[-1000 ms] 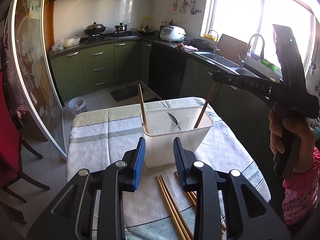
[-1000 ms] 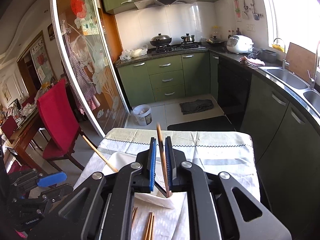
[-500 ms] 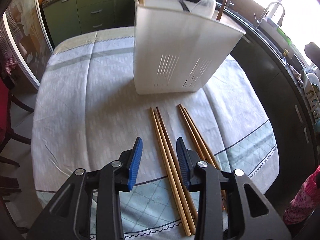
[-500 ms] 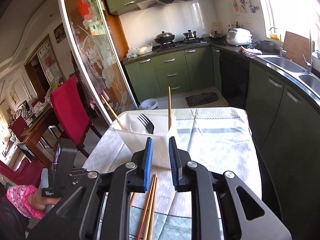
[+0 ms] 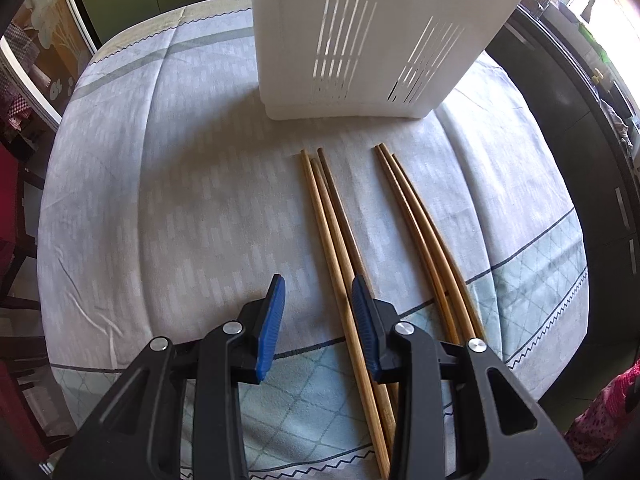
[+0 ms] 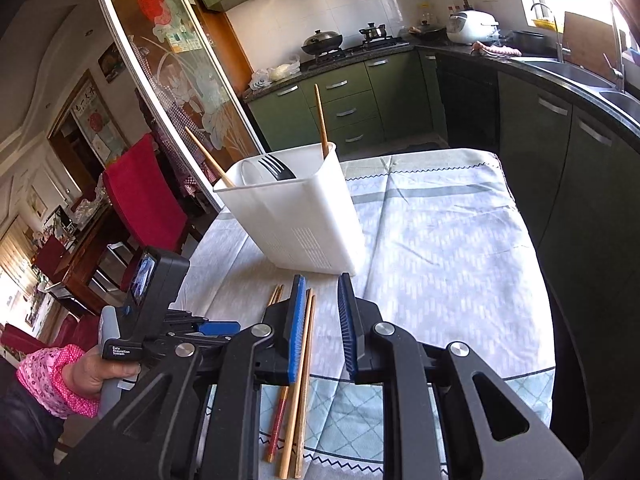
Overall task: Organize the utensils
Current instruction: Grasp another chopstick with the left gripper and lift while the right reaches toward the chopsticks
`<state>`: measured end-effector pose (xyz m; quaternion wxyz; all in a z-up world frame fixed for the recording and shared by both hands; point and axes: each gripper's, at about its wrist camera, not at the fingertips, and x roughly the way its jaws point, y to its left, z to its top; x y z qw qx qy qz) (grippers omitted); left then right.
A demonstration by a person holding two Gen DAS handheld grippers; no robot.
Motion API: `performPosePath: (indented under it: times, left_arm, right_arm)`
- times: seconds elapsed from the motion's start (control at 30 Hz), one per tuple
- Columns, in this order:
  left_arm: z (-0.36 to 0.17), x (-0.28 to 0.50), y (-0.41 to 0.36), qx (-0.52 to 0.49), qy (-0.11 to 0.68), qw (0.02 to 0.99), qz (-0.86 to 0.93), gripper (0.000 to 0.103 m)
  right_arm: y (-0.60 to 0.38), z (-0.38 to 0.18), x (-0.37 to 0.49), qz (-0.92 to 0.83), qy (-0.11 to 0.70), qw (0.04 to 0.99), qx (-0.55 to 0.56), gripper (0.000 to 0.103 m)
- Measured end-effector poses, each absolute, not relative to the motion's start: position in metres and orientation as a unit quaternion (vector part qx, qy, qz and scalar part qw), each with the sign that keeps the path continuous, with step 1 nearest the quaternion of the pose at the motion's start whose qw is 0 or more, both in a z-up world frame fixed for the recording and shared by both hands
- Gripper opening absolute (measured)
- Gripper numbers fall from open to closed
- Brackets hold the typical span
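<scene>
Tablecloth [image 6: 440,240] pale, patterned, covering the table; red chair [image 6: 144,196] just beside the table; green cabinets [image 6: 352,100] beneath a dark counter; wok [image 6: 322,39] on the stove; rice cooker [image 6: 472,26] near the sink [image 6: 560,70].

We stood in a home kitchen: green cabinets [image 6: 344,92], a gas stove [image 6: 360,46] with pots, a rice cooker [image 6: 472,26], a sink [image 6: 576,72], and a cloth-covered table [image 6: 440,240].
</scene>
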<state>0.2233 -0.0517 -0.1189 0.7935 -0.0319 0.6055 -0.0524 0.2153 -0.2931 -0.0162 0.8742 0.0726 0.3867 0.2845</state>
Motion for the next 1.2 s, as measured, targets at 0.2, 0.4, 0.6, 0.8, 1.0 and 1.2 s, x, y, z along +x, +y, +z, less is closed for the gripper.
performPosePath:
  times: [0.2,0.4,0.6,0.8,1.0,1.2]
  left_arm:
    - [-0.121,0.222,-0.055,-0.026,0.608,0.792,-0.044,0.033]
    - [-0.124,0.223,-0.058,-0.021,0.612,0.790,-0.039,0.033]
    - [-0.125,0.229,-0.069,-0.012,0.608,0.793,-0.036,0.013]
    - [-0.126,0.233,-0.070,-0.024,0.613,0.789,-0.045,0.008]
    - [-0.109,0.226,-0.065,-0.026,0.585,0.809,-0.050,0.007]
    - [-0.075,0.205,-0.063,-0.016,0.523,0.850,-0.055,0.007]
  right_arm:
    - [-0.292,-0.026,0.212,0.287,0.397,0.868,0.079,0.025]
    - [-0.288,-0.031,0.206,0.289,0.401,0.866,0.078,0.025]
    - [-0.282,-0.039,0.202,0.296,0.412,0.858,0.081,0.025]
    - [-0.278,-0.045,0.204,0.296,0.423,0.853,0.076,0.025]
    - [-0.249,-0.065,0.207,0.308,0.462,0.832,0.012,0.025]
    - [-0.214,-0.101,0.221,0.300,0.507,0.806,-0.054,0.025]
